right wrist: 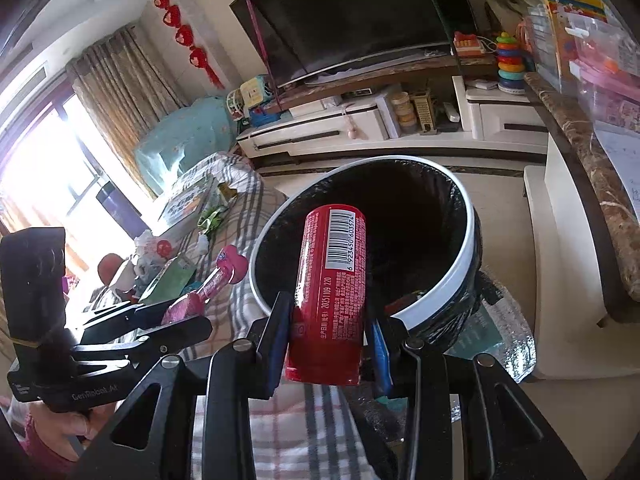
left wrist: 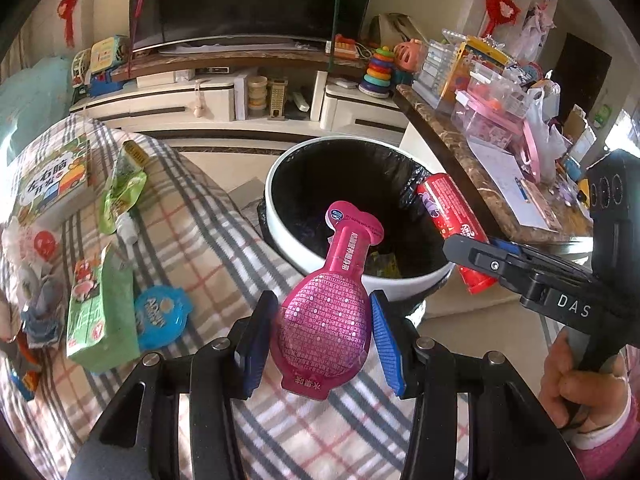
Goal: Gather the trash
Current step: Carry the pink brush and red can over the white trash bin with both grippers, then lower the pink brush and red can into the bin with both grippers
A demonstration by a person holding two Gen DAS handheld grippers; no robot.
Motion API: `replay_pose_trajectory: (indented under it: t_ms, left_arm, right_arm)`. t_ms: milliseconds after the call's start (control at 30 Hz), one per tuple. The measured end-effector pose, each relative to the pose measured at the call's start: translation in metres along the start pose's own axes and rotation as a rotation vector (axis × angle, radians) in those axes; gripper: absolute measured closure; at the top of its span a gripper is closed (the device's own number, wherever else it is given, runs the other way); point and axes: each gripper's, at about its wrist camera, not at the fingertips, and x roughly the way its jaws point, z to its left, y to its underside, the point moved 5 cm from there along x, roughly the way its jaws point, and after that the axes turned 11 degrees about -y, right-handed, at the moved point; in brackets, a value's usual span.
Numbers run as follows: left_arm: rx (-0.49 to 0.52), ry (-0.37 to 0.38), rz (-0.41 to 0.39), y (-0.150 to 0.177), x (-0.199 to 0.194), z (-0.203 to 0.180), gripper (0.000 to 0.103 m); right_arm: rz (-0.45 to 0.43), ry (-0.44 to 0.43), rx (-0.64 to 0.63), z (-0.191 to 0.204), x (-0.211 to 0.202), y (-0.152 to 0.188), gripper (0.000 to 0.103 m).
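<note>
Checked blanket (left wrist: 192,208) litter left view, can (right wrist: 332,292) barcode right view

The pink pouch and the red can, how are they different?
The pink pouch is flat and bottle-shaped; the red can is a round tube. The pouch sits in the left tongs; the can sits in the right tongs. The can shows a barcode; the pouch shows none. Both point toward the trash bin.
</note>
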Motion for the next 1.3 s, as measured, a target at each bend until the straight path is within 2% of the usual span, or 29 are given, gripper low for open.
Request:
replay_pose_trajectory:
  t_ms: [633,1033,1300]
  left_arm:
    - [0.032,-0.018,0.039,-0.049,0.05,-0.013,0.057]
    - [0.043,-0.019,0.056,-0.063,0.068,-0.017,0.057]
    - [0.06,-0.046,0.057,-0.069,0.072,-0.02,0.056]
  right_arm:
    - [0.066,0.056,-0.03,-0.027,0.02,-0.031,0.067]
    - [0.104,0.065,-0.035,-0.039,0.032,-0.04,0.067]
    - [0.115,0.068,-0.029,-0.045,0.036,-0.045,0.067]
